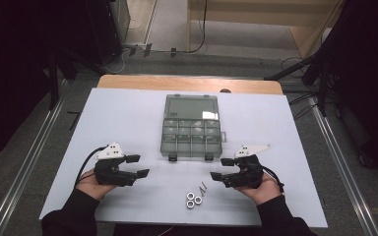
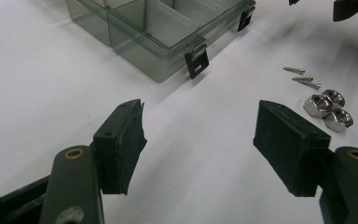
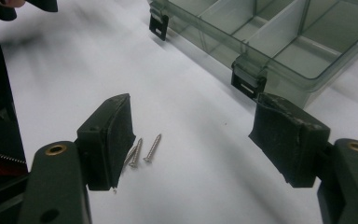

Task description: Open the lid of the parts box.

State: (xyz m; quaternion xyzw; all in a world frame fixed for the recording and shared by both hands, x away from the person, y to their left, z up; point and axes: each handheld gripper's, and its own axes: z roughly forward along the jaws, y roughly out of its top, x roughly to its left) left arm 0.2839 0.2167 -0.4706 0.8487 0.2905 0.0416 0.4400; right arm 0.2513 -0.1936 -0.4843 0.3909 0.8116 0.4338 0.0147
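Note:
A clear grey compartment box lies open at the middle of the white table, its lid flat behind it and two black latches on its near wall. Three steel nuts and a few screws lie in front of it. My left gripper rests on the table left of them, open and empty. My right gripper is open and empty too, right of the screws, which lie just beyond its left jaw.
The white board covers a wooden table. Beyond are a grey floor, cables and dark stands. Metal rails run along both sides of the table.

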